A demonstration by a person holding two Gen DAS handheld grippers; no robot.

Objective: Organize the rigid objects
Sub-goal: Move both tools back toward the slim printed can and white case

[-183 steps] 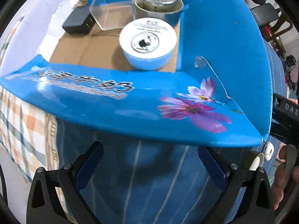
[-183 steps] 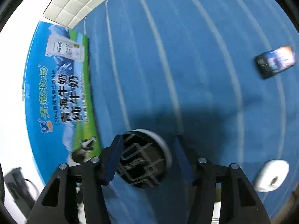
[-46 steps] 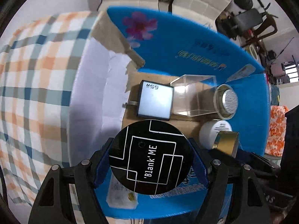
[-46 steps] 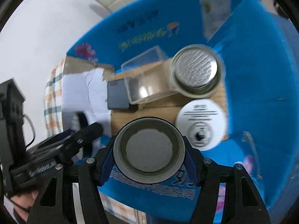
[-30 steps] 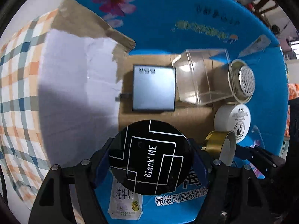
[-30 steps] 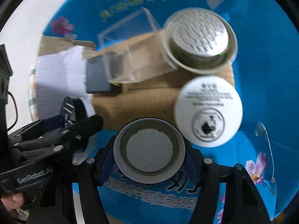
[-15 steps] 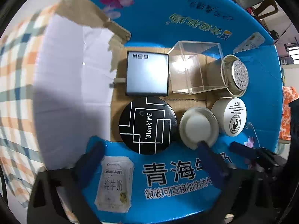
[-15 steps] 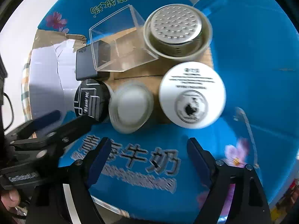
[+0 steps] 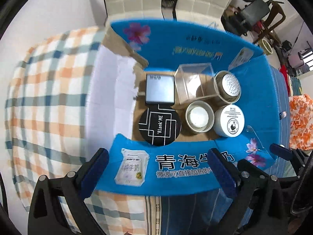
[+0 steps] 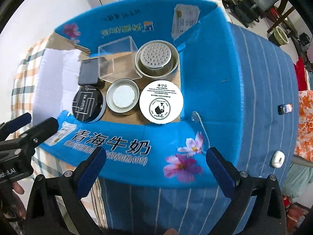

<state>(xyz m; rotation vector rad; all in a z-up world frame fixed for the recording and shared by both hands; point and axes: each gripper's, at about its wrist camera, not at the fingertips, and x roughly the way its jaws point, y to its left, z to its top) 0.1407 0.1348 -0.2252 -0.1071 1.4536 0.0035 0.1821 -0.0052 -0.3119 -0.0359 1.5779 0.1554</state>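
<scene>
Both tools wide open, empty: left tool (image 9: 156, 172), right tool (image 10: 154, 166) above box (image 10: 205, 62). Six items packed inside. Next: fetch white case (image 10: 277, 158) at bed's right edge.

the blue carton (image 10: 205, 62) is open at the top, its four flaps folded outward, so entry is from above. the floor is crowded: grey charger (image 10: 88, 74), clear acrylic box (image 10: 117, 56) and perforated metal tin (image 10: 157, 61) along the far wall, black round tin (image 10: 88, 102), open metal lid (image 10: 122, 97) and white cream jar (image 10: 161, 103) along the near wall, nearly touching. bare cardboard shows only in thin gaps between them.
</scene>
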